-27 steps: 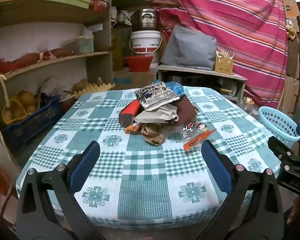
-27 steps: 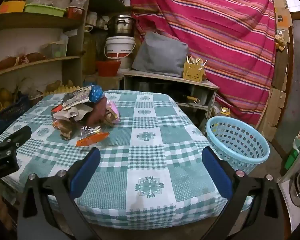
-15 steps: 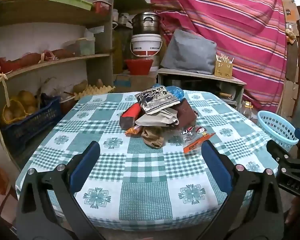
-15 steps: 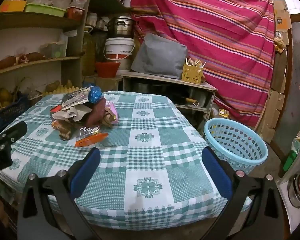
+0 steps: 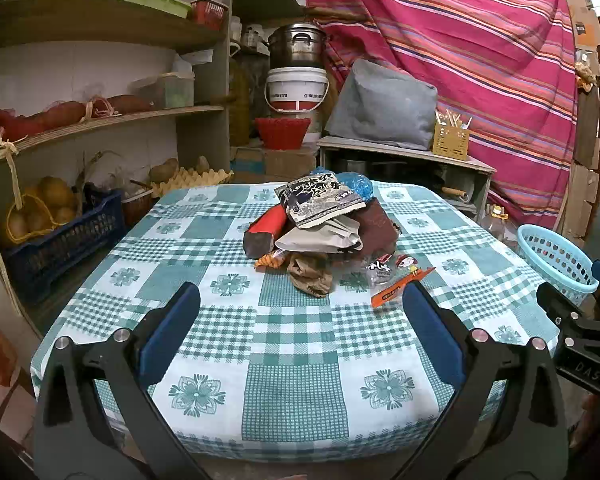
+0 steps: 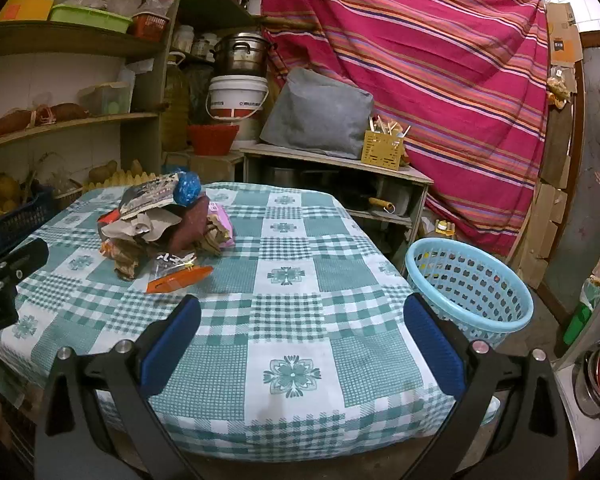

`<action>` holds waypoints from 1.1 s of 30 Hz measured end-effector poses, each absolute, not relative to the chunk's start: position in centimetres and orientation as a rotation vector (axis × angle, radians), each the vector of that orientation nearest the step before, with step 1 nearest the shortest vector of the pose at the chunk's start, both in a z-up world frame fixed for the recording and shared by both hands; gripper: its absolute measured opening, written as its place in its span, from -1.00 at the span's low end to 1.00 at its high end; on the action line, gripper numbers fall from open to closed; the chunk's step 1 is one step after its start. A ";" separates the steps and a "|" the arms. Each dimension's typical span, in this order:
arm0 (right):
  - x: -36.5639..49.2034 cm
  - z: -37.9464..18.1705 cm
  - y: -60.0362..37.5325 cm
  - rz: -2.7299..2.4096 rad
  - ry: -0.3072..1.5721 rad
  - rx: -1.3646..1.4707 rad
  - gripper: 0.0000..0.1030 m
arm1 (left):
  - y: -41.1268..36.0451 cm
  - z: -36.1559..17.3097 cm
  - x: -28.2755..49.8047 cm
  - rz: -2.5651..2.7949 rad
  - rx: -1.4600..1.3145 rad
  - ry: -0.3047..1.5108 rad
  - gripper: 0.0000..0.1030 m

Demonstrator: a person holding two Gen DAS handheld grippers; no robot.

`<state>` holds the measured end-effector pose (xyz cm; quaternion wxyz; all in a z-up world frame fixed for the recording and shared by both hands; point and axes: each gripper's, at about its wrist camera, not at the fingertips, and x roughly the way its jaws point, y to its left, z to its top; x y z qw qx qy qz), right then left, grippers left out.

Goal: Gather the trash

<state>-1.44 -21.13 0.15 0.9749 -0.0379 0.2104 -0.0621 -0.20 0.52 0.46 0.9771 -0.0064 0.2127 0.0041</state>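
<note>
A heap of trash point(image 5: 324, 236) lies mid-table on the green checked cloth point(image 5: 292, 344): a printed snack bag point(image 5: 318, 198), a red-brown wrapper point(image 5: 266, 230), crumpled paper, a blue plastic wad. An orange wrapper point(image 5: 400, 287) lies loose at its right. My left gripper point(image 5: 300, 312) stands open over the near table edge, well short of the heap. My right gripper point(image 6: 300, 312) is open too, nothing between its fingers; the trash heap point(image 6: 160, 228) sits to its far left. A light blue basket point(image 6: 470, 286) stands on the floor right of the table.
Wooden shelves point(image 5: 100, 120) with produce and a dark blue crate point(image 5: 60, 240) line the left side. A low cabinet point(image 5: 404, 160) with a grey cushion stands behind the table, a striped pink cloth point(image 6: 440, 80) hanging beyond. The other gripper shows at each view's edge.
Both grippers have drawn back slightly from the table, so the trash heap and basket look a little farther away. Jaws stay wide throughout.
</note>
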 end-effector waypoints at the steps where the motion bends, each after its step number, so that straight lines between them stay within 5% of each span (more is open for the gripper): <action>1: -1.4 0.2 -21.3 -0.126 0.424 -0.076 0.92 | 0.5 0.5 -0.2 0.008 -0.013 0.429 0.90; 33: -1.3 -0.1 -21.9 -0.135 0.433 -0.081 0.92 | 0.9 0.3 -0.3 0.008 -0.019 0.430 0.90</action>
